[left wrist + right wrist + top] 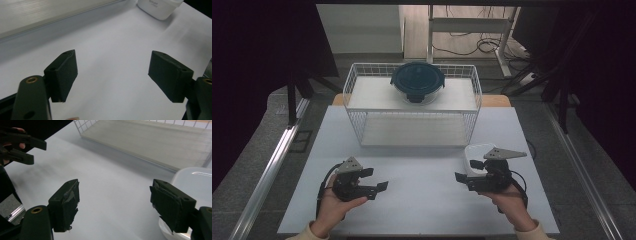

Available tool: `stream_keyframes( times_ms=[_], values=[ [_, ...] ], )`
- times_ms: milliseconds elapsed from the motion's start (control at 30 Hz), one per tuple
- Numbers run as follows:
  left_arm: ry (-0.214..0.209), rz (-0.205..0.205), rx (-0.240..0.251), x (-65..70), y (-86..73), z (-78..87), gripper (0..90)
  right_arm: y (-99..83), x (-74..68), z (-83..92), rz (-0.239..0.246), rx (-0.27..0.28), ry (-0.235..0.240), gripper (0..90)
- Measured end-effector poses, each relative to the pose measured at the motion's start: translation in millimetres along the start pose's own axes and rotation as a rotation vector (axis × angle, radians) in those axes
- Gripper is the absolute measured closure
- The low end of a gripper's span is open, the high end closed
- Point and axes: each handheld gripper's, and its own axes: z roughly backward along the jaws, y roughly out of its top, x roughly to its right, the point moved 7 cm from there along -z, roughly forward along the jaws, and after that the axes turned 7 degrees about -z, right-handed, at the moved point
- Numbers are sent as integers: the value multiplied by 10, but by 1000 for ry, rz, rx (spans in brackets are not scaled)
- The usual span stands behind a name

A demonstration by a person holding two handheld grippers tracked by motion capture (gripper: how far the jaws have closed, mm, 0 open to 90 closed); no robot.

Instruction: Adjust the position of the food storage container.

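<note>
Both grippers low over table's near edge, jaws apart, empty: left gripper; right gripper beside white tub; approach step; next, close right jaws on tub wall.

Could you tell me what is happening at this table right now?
A person holds a gripper in each hand low over the white table. The left gripper and right gripper are both open and empty. The right one is beside a white container. A dark lidded bowl sits on the wire rack.
</note>
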Motion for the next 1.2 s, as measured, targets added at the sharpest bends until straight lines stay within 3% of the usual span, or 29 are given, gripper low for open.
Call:
stream_keyframes(
  times_ms=[133,367,667,800,967,1200],
  values=[
    [5,4,2,-33,-8,8,223,65,115,15,-12,-15,-23,245],
    [4,8,-33,-60,-70,-96,224,197,531,125,-62,-87,-80,328],
    [5,12,-45,-64,-76,-115,222,388,1231,309,-89,-221,-277,556],
    [4,18,-48,-71,-88,-118,222,394,1467,302,-127,-258,-318,681],
    [3,23,-52,-93,-108,-118,223,343,1667,245,-133,-306,-395,874],
    [5,21,-53,-97,-116,-111,223,244,1848,101,-150,-375,-434,894]
  ],
)
